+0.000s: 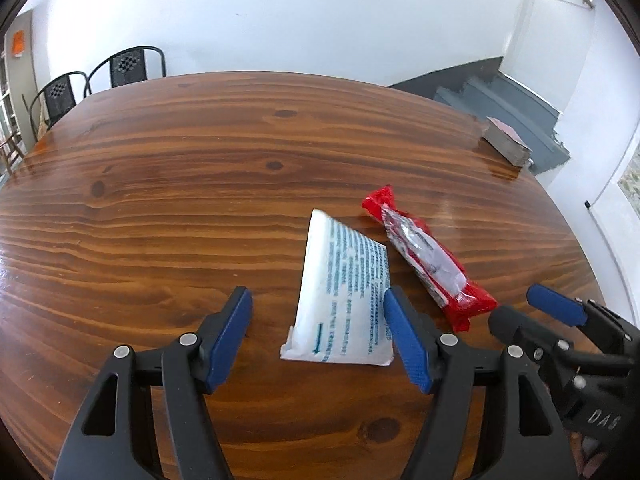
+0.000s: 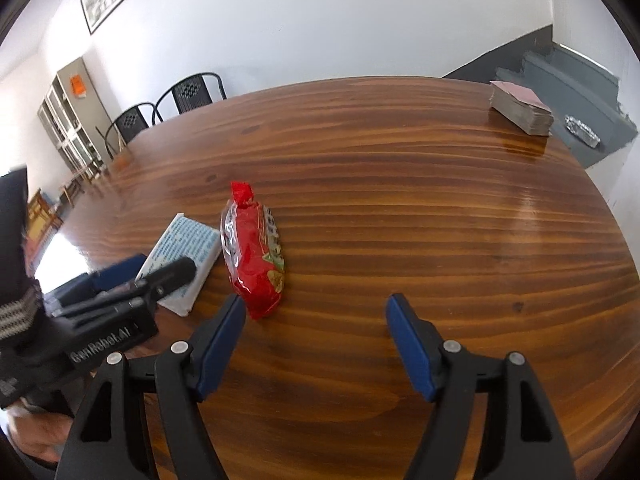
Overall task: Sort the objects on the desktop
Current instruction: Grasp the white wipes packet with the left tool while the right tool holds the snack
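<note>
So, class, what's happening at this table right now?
A person holds a two-finger gripper in each hand over a wooden table. Both the left gripper and the right gripper are open and hold nothing. A white packet and a red snack bag lie side by side. A stack of cards sits at the far edge.
</note>
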`<control>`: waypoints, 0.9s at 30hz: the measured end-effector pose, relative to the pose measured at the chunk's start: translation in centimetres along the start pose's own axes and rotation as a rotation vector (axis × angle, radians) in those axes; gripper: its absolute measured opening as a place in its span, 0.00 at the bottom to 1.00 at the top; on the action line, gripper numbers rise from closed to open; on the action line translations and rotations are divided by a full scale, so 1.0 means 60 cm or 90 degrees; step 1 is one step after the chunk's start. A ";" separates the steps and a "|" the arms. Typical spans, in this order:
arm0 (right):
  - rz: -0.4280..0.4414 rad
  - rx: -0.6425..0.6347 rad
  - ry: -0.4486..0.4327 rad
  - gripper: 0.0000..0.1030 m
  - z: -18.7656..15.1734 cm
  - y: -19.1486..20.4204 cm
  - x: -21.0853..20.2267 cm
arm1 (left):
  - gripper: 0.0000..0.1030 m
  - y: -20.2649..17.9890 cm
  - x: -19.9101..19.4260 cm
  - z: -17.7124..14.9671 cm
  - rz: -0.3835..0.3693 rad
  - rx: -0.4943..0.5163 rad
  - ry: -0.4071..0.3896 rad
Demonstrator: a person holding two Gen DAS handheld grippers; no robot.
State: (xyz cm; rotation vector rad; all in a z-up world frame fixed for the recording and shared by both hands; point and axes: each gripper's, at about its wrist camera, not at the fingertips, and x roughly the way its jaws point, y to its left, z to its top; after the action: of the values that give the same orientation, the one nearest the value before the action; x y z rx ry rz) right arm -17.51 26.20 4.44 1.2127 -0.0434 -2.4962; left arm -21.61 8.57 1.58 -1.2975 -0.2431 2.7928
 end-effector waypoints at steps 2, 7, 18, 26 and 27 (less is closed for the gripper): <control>0.004 0.011 -0.002 0.75 0.002 -0.003 -0.001 | 0.70 -0.003 0.000 -0.002 -0.003 0.011 0.005; 0.001 0.039 -0.012 0.75 0.003 -0.008 -0.006 | 0.70 -0.016 0.002 -0.006 0.019 0.044 0.014; -0.001 0.065 -0.033 0.73 0.003 -0.004 -0.008 | 0.48 -0.007 -0.002 -0.004 0.037 0.049 0.008; 0.000 0.016 -0.032 0.66 0.014 0.039 0.012 | 0.48 0.035 -0.035 0.017 0.089 0.013 -0.032; 0.003 0.008 -0.031 0.66 0.018 0.047 0.017 | 0.48 0.044 -0.041 0.020 0.102 0.004 -0.040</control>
State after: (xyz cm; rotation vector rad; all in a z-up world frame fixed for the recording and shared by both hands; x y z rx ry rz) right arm -18.02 23.07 4.86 1.1556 -0.0747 -2.5249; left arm -20.90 5.56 3.73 -1.2841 -0.1376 2.9669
